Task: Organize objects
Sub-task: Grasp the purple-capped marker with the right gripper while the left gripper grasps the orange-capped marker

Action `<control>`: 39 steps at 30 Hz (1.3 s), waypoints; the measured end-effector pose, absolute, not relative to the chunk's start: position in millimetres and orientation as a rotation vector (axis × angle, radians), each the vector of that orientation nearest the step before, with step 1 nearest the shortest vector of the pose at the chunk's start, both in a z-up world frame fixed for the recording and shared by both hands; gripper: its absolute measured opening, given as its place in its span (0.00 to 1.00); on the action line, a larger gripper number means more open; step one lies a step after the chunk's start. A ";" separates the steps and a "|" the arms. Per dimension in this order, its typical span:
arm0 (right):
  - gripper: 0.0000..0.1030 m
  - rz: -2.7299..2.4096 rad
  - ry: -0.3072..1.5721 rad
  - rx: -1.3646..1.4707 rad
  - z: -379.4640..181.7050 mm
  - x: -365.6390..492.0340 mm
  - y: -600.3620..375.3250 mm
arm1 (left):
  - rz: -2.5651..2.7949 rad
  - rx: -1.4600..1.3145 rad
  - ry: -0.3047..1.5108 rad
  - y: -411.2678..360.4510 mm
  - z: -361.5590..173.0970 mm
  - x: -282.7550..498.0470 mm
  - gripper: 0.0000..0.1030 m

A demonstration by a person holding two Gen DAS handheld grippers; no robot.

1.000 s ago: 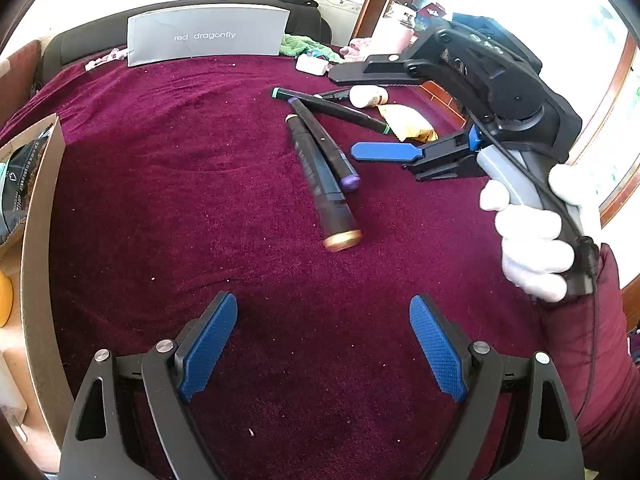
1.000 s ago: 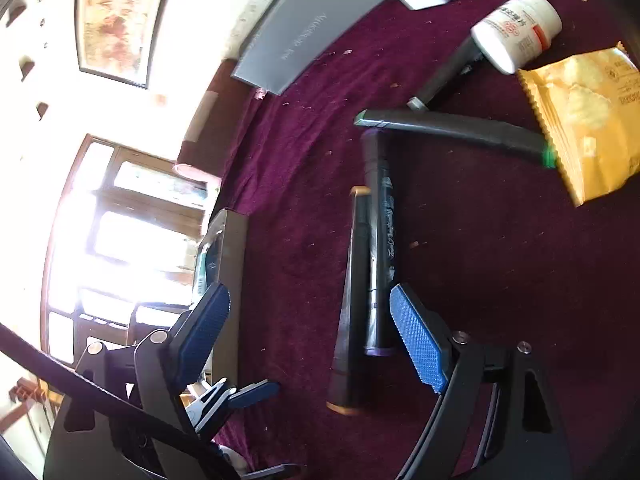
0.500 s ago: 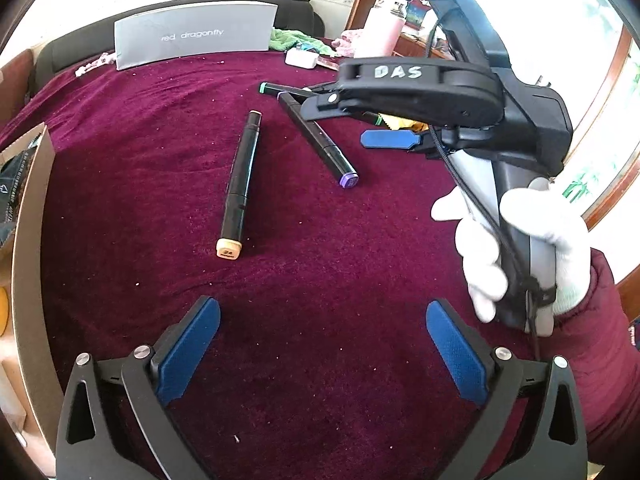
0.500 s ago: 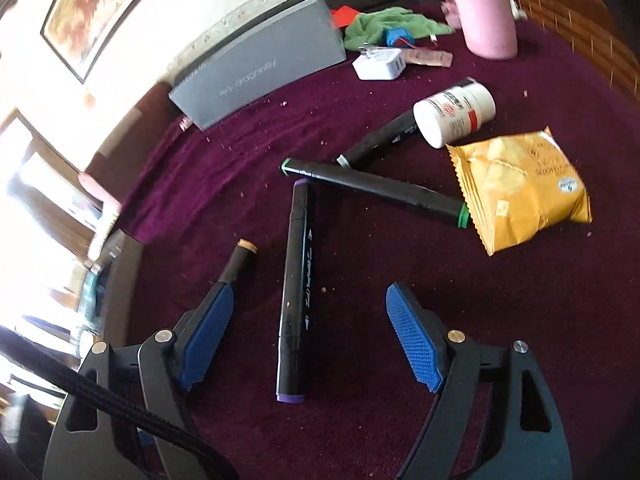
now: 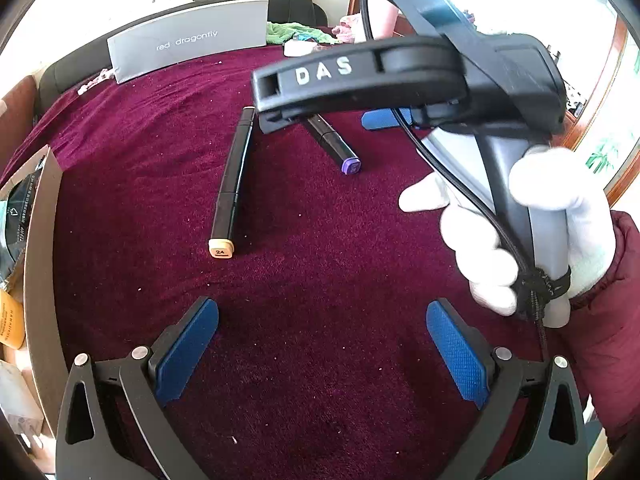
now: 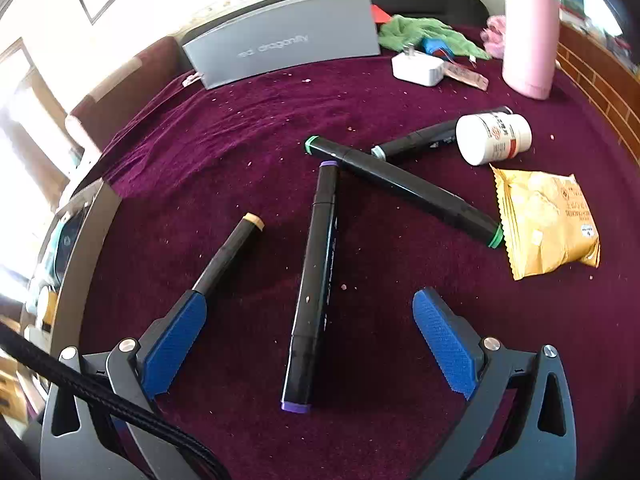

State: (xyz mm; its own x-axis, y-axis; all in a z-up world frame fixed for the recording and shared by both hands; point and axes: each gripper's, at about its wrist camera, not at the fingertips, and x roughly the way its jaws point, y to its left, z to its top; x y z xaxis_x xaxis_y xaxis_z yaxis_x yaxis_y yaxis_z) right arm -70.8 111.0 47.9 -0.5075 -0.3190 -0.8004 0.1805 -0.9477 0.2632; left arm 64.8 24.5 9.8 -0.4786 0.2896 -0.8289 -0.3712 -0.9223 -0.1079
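- While both hand-held tools hung over the burgundy velvet-covered table (image 6: 400, 420), neither was holding anything.
- The left gripper (image 5: 322, 350) stood with its blue pads wide apart above bare cloth near the table's near edge, nothing between them.
- The right gripper (image 6: 310, 346) was opening its jaws; the black marker with purple end caps (image 6: 314, 276) lay loose on the cloth between the pads, touched by neither, so it looked freshly set down or about to be taken.
- A black marker with beige end caps (image 5: 232, 178) lay just beside it toward the left edge, roughly parallel, probably the start of a row.
- Farther in, a black marker with green end caps (image 6: 404, 190) lay slantwise, its end near the purple marker's far tip, and a fourth black marker with pale caps (image 6: 424, 138) lay beyond it, touching a white tipped-over pill bottle (image 6: 494, 138).
- A yellow crinkled snack packet (image 6: 546, 222) sat toward the right edge, not yet sorted.
- A grey box lettered "red dragonfly" (image 6: 284, 38) stood along the far edge.
- The white-gloved hand (image 5: 520, 232) gripped the right tool's handle.
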 end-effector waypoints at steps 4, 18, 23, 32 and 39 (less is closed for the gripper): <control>1.00 -2.502 -0.252 1.426 49.8 -77.7 109.5 | 2.416 -1.334 0.136 26.4 10.9 64.8 0.98; 0.58 -2.554 0.007 1.565 60.8 -72.3 94.9 | 2.572 -1.338 -0.148 -46.1 56.3 57.7 0.97; 0.38 -2.593 0.078 1.589 54.9 -80.6 76.1 | 2.550 -1.375 -0.129 -35.8 48.7 45.4 0.91; 0.12 -2.642 0.020 1.606 57.9 -65.6 115.9 | 2.480 -1.465 -0.092 -19.2 29.3 0.4 0.32; 0.12 -2.624 -0.294 1.513 52.5 -54.7 158.8 | 2.475 -1.441 -0.082 -1.1 28.1 -19.1 0.32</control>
State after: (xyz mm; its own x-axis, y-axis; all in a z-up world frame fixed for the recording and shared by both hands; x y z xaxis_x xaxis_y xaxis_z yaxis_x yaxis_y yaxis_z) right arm -54.7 158.8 52.5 -0.5018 -0.1804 -0.8459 -0.0110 -0.9766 0.2148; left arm -19.1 -1.1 28.1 -0.4657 0.2644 -0.8445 -0.2077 -0.9603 -0.1861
